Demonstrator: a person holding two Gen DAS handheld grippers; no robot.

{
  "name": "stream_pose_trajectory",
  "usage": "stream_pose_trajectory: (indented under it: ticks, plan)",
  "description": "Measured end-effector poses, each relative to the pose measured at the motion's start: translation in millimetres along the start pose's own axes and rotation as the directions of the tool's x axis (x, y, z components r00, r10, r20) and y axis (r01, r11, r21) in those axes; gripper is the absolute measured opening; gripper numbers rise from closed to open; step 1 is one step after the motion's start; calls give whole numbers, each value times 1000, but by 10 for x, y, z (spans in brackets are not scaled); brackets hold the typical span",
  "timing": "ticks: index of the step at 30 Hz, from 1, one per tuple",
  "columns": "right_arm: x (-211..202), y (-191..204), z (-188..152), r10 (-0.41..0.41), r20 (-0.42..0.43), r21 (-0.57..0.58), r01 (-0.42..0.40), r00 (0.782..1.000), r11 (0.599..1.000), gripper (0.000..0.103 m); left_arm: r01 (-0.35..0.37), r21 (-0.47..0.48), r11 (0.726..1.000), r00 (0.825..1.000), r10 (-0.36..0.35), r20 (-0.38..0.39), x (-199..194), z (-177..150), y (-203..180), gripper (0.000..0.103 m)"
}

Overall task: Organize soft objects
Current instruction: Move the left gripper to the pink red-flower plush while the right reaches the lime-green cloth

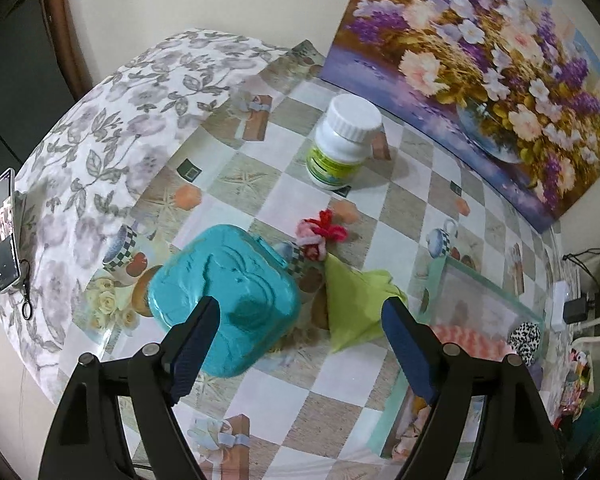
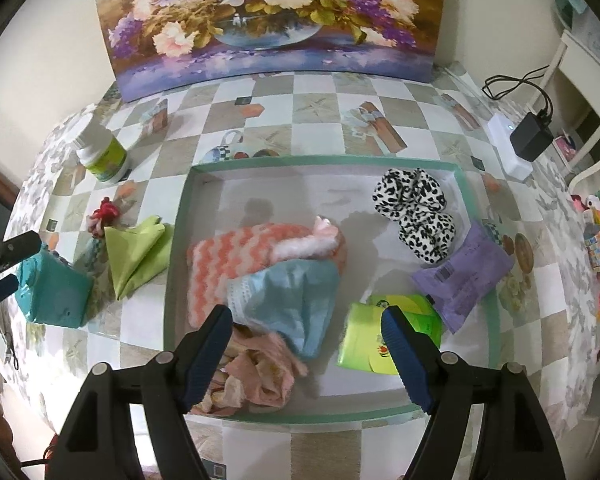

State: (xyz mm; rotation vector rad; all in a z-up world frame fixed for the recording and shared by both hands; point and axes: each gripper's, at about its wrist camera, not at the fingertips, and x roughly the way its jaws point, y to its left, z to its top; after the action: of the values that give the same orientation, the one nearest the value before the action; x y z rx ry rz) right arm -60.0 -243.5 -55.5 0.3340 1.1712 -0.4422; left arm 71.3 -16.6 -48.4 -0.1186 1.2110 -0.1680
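Both tools point steeply down over the surface (image 2: 320,120), fingers spread and empty. The left tool (image 1: 296,336) hovers above the teal box (image 1: 224,300) and green cloth (image 1: 352,304) near the surface's left edge; the right tool (image 2: 306,344) hangs over the green-rimmed tray (image 2: 328,162). Only the right view shows the tray's load: striped orange knit (image 2: 228,264), blue cloth (image 2: 292,300), pink cloth (image 2: 260,372), purple packet (image 2: 464,276), green packets (image 2: 376,336), spotted scrunchies (image 2: 416,212). Only the left view shows the phone (image 1: 4,236) at the far left edge and the red-pink yarn piece (image 1: 320,236) clearly.
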Motion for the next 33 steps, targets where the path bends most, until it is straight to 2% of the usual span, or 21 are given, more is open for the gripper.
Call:
stream_pose_trajectory:
  ticks: [7, 20, 27, 33]
  plan:
    - [-52, 364, 83, 78, 59, -86, -73, 995, 994, 80, -22, -5, 1000, 1000, 22, 10, 15, 133, 48, 84]
    - [162, 937, 367, 173, 30, -174, -165, 985, 971, 80, -22, 78, 997, 1000, 23, -16, 212, 349, -131, 84]
    - [343, 1091, 490, 185, -6, -190, -183, 983, 965, 80, -18, 74, 997, 998, 22, -56, 368, 449, -183, 84]
    - [479, 1150, 576, 186, -26, -193, -188, 982, 963, 80, -20, 70, 997, 998, 25, -59, 459, 574, -193, 84]
